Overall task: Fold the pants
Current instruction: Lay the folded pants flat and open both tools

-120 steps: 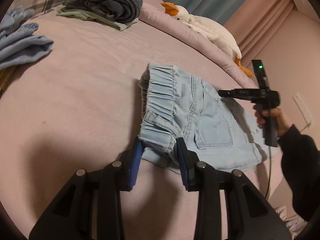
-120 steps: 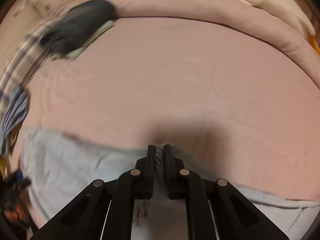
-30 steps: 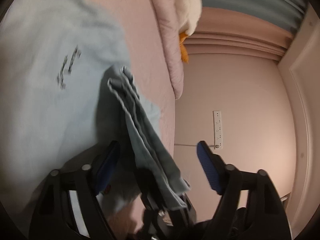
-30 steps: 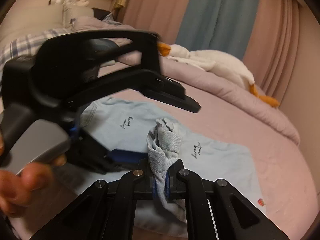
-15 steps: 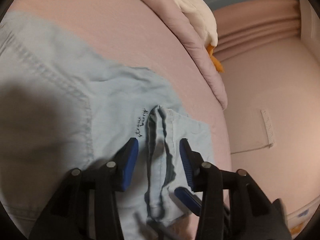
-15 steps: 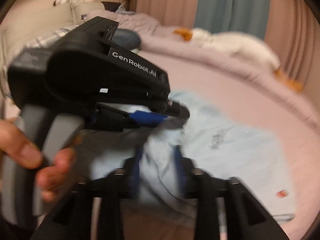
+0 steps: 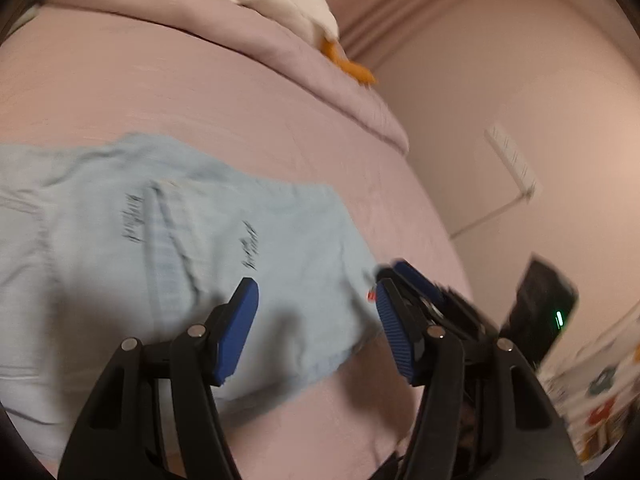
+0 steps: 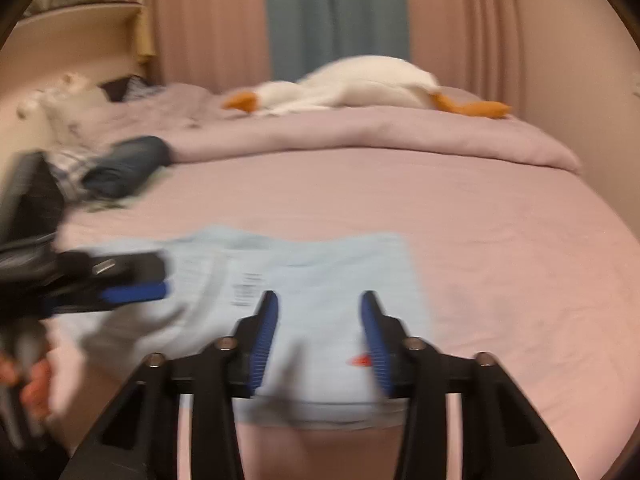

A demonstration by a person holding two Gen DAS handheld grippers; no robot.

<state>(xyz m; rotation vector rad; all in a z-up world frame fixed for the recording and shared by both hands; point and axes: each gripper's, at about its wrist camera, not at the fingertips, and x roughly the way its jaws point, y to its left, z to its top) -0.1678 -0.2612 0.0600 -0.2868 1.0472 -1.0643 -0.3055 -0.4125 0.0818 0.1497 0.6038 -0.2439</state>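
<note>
The light blue pants (image 7: 168, 240) lie folded and flat on the pink bed (image 7: 200, 92), with small dark lettering on top. My left gripper (image 7: 316, 320) hovers over their near right corner, jaws opening, nothing pinched between the blue pads. In the right wrist view the same pants (image 8: 320, 272) lie under my right gripper (image 8: 320, 340). Its jaws are closing but stand apart above the cloth, beside a small red tag (image 8: 360, 360). The left gripper (image 8: 164, 278) shows at the left, held by a hand (image 8: 32, 380). The right gripper (image 7: 394, 270) pokes in just behind the left one's right finger.
A white plush goose (image 8: 360, 84) lies on the rolled duvet (image 8: 360, 136) at the far side. Dark folded clothes (image 8: 128, 164) are stacked at the back left. The bed's right edge meets a pink wall with a socket strip (image 7: 512, 160).
A second ago my right gripper was shut on a bunched edge of the pants; it has let go. Both grippers have drawn back and rolled level, and the cloth now lies flat.
</note>
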